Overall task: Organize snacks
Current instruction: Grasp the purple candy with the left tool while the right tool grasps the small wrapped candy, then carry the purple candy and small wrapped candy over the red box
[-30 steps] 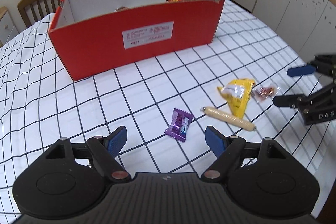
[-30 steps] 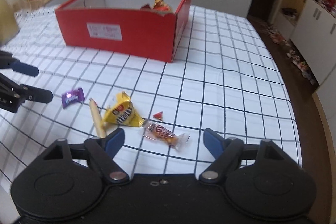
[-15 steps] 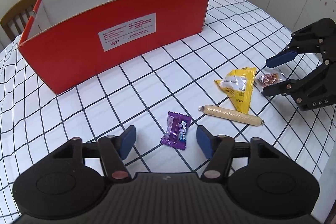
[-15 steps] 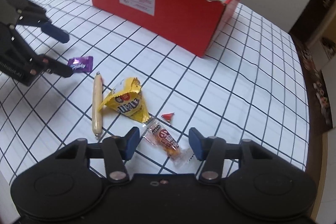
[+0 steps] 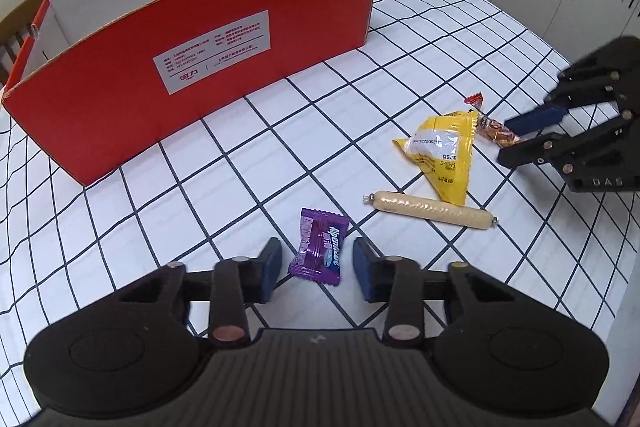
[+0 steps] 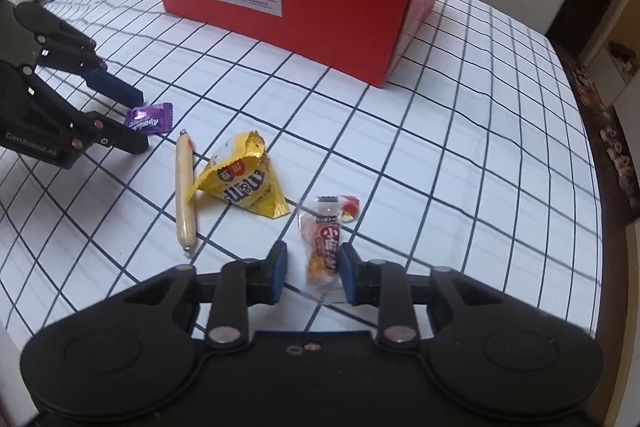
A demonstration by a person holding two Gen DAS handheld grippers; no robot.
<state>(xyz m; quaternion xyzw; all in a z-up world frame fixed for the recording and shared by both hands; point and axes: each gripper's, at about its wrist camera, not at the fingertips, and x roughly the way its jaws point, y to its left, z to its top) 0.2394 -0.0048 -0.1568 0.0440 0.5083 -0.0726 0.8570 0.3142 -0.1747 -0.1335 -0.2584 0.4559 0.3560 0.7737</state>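
Left wrist: purple candy (image 5: 320, 248) between closing left tool (image 5: 316, 267) pads, untouched.

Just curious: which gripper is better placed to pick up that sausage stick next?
Left, probably. The sausage stick lies nearer the left gripper, closing around the purple candy; the yellow packet separates it from the right gripper.

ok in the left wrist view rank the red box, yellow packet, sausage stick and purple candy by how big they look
1. red box, by far the largest
2. yellow packet
3. sausage stick and purple candy: unsure; the stick looks longer, but the candy is wider and nearer the camera
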